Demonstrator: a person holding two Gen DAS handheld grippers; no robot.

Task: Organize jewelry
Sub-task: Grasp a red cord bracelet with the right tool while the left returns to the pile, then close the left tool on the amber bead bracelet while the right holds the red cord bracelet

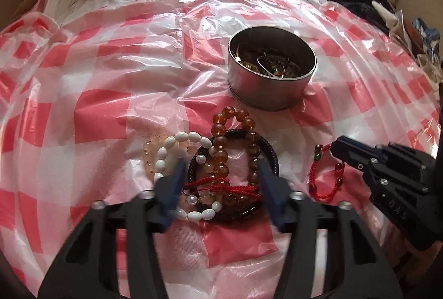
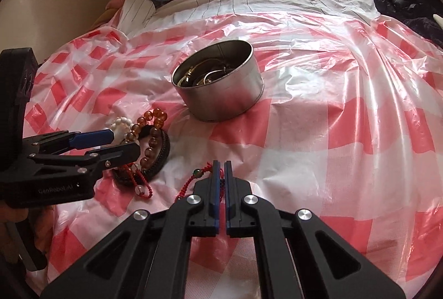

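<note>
Hiding part of red cord bracelet (image 2: 193,182), right gripper (image 2: 222,169) clamped

Tin (image 1: 270,88) contents too dark to ID; red cord bracelet (image 2: 191,182) partly hidden behind right jaws

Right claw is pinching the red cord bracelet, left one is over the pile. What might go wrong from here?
1. The right claw grips only the thin edge of the red cord bracelet; it may slip out on the way to the tin.
2. The left claw straddles a tangled pile; closing may drag several bracelets at once.
</note>
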